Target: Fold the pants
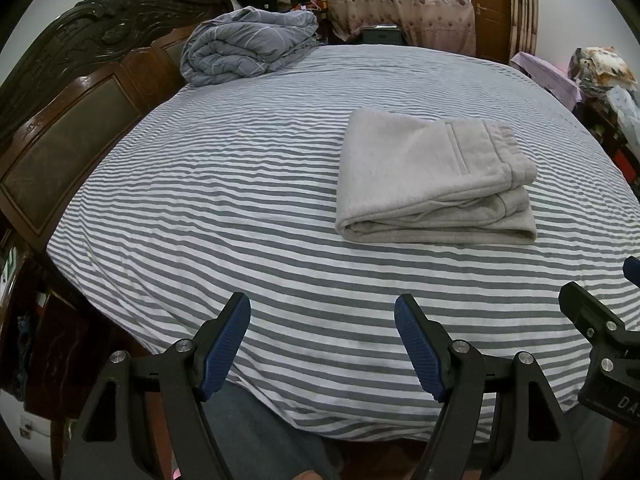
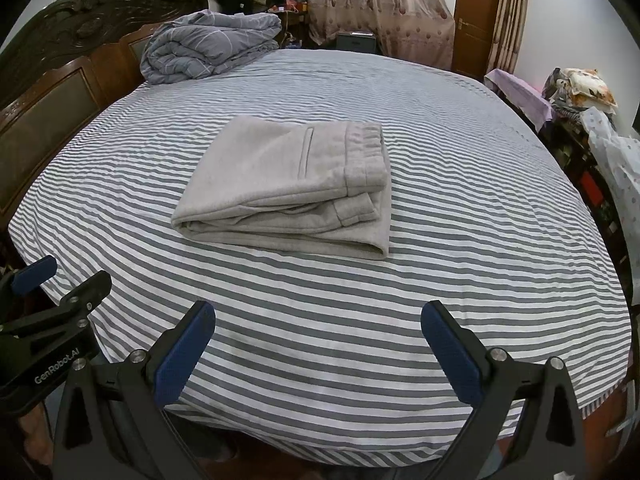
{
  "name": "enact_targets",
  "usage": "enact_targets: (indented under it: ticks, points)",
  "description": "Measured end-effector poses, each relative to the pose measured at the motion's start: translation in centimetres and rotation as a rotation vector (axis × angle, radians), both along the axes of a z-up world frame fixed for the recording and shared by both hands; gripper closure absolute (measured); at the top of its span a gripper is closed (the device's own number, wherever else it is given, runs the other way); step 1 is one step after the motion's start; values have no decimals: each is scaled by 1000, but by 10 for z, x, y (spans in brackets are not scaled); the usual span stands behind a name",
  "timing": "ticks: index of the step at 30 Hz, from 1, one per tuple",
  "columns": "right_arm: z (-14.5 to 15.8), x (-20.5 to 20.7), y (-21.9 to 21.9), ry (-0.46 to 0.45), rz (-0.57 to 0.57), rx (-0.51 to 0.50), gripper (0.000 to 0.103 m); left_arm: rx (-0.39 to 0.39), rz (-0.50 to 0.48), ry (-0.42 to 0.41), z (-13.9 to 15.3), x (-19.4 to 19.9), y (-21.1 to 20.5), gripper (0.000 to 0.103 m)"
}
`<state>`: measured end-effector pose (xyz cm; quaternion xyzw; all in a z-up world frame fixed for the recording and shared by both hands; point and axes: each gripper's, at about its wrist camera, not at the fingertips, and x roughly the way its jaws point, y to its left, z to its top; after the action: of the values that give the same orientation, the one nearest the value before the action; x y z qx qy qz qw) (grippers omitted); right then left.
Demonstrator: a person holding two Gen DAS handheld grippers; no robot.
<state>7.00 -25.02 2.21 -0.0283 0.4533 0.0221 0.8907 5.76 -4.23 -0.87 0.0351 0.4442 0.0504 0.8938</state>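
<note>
- One pair of pants (image 1: 436, 180) lies on the bed (image 1: 240, 208), light grey and folded into a flat, roughly square bundle with the waistband toward the right and one pocket slit showing on top.
- Several layers show along the near edge of the bundle; the exact count cannot be told.
- Two grippers are in view, each with two black fingers tipped by blue pads.
- The left gripper (image 1: 322, 320) hangs over the near edge of the bed, fingers spread apart with nothing between them, well short of the pants.
- The right gripper (image 2: 318, 328) hangs beside it, fingers likewise spread and empty, the pants (image 2: 288, 188) lying ahead of it and apart from it.
- Each camera catches the other gripper at its frame edge, so the two sit side by side.
- One striped sheet (image 2: 460, 200), grey and white, covers the bed.
- One folded quilt (image 1: 252, 44), blue-grey with thin white lines, sits at the far left corner against the headboard (image 1: 72, 92), which is dark carved wood.
- One curtain (image 2: 376, 4) hangs at the back, with one brown door (image 2: 476, 8) to its right.
- One heap of patterned bedding (image 2: 580, 92) sits past the right side of the bed.
</note>
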Motion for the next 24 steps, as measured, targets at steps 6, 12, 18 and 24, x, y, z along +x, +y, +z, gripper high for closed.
enact_targets:
  ticks: [6, 12, 18, 24]
  points:
    - [-2, 1, -2, 6, 0, 4, 1, 2, -1, -3, 0, 0, 0, 28]
    - [-3, 0, -2, 7, 1, 4, 1, 6, -6, -4, -2, 1, -1, 28]
    - [-5, 2, -5, 13, 2, 2, 1, -1, -5, -6, -1, 0, 0, 28]
    - [-5, 3, -8, 13, -3, 9, 1, -6, -17, -10, -2, 1, 0, 28]
